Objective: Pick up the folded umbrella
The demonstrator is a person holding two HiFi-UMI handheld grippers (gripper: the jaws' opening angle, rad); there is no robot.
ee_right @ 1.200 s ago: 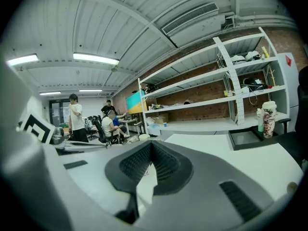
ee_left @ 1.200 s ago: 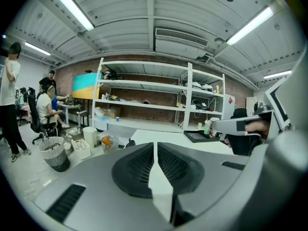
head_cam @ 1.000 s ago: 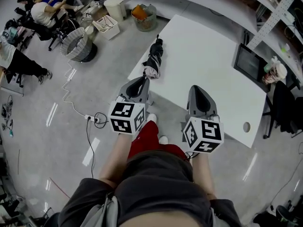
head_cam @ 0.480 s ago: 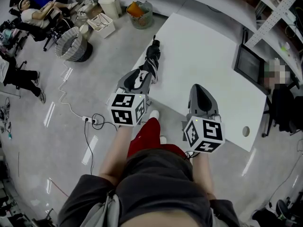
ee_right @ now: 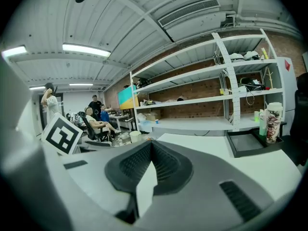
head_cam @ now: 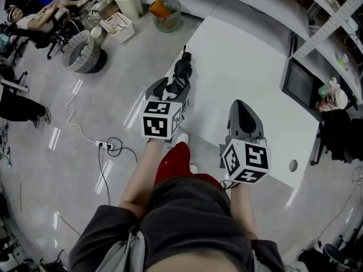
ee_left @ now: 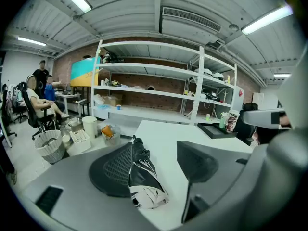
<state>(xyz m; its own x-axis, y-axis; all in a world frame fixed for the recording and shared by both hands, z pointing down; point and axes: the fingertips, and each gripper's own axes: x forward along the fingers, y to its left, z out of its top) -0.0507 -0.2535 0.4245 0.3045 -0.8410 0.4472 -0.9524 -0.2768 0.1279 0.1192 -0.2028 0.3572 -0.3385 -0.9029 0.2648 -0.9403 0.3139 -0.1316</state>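
Observation:
The folded black umbrella (head_cam: 182,71) lies along the left edge of the white table (head_cam: 249,67), handle end pointing away. In the left gripper view its bunched near end (ee_left: 143,179) shows white print. My left gripper (head_cam: 172,87) has just been opening its jaws; they stand wide apart with the umbrella's near end between them, close to the left pad (ee_left: 114,170) and clear of the right one. Nothing presses on it. My right gripper (head_cam: 241,105) hovers over the table's near edge to the right, shut (ee_right: 151,146) with nothing in it.
On the floor to the left stand a woven basket (head_cam: 80,52), a white bin (head_cam: 129,3), a basket with something orange (head_cam: 165,13) and a cable with a plug strip (head_cam: 108,146). A dark tray (head_cam: 299,81) sits at the table's right. Seated people are at the far left.
My left gripper went forward to the umbrella and its jaws spread from shut to wide round the umbrella's near end. My right gripper shifted a little forward, still shut.

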